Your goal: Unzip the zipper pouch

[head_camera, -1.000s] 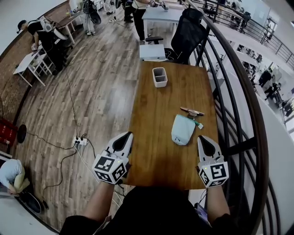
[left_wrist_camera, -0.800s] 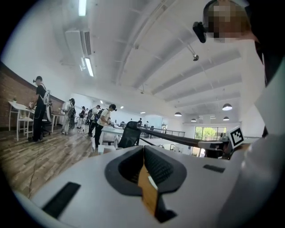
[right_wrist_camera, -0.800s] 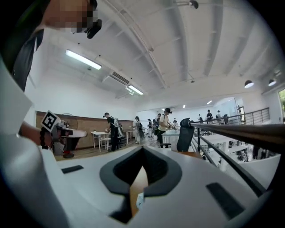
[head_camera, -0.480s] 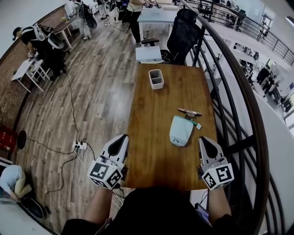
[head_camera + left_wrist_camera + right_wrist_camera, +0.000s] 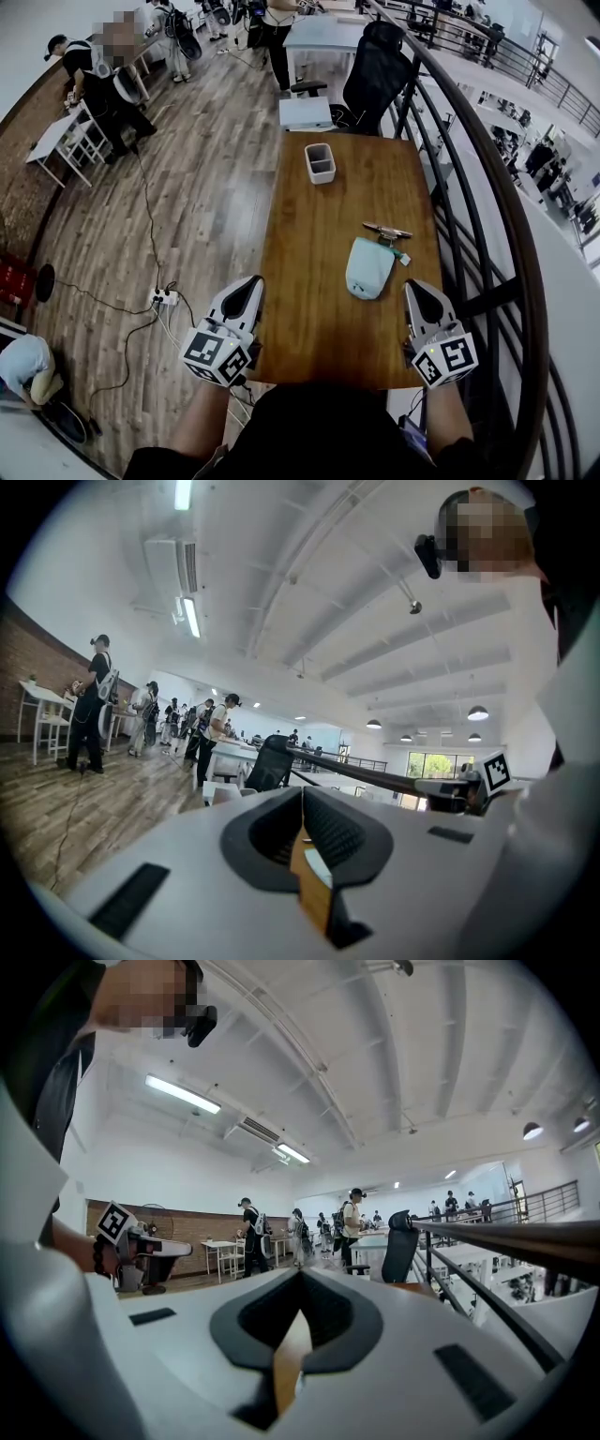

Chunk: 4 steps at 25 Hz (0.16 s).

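my left gripper (image 5: 256, 281) and right gripper (image 5: 411, 284) are both pressed together, empty, at the near edge of the table (image 5: 309, 323); the pale zipper pouch (image 5: 369, 268) lies flat just ahead of the right one. i reckon: pin the fabric with one, pinch the pull with the other, draw straight along the teeth. no lettering i can read on it.

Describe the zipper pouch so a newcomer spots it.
On the long wooden table beside the black railing, look at the right half near the person. The zipper pouch lies flat there: the only soft, pale mint item, unlike the slim dark tool just beyond it.
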Available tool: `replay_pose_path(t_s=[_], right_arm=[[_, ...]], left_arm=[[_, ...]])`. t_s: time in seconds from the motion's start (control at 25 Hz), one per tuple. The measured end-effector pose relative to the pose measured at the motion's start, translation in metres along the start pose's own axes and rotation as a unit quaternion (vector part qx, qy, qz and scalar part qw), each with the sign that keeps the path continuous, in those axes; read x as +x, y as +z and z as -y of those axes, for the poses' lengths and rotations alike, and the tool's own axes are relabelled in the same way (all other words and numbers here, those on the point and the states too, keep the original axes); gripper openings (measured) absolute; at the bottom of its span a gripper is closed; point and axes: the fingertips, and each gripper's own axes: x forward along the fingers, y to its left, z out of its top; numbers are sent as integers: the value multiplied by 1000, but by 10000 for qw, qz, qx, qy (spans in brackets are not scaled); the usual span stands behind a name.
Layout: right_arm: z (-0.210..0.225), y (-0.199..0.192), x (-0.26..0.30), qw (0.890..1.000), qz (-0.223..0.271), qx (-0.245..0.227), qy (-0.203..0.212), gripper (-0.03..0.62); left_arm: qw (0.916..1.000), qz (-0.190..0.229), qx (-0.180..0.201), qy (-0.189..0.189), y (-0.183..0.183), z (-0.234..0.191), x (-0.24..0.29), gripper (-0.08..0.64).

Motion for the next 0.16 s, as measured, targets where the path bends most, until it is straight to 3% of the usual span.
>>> replay_pose_path(t_s=[0.16], right_arm=[[3,-2,1,10000,-27,-6,28,-8]], left_arm=[[10000,-7,-22,9,-2,2,4,17]])
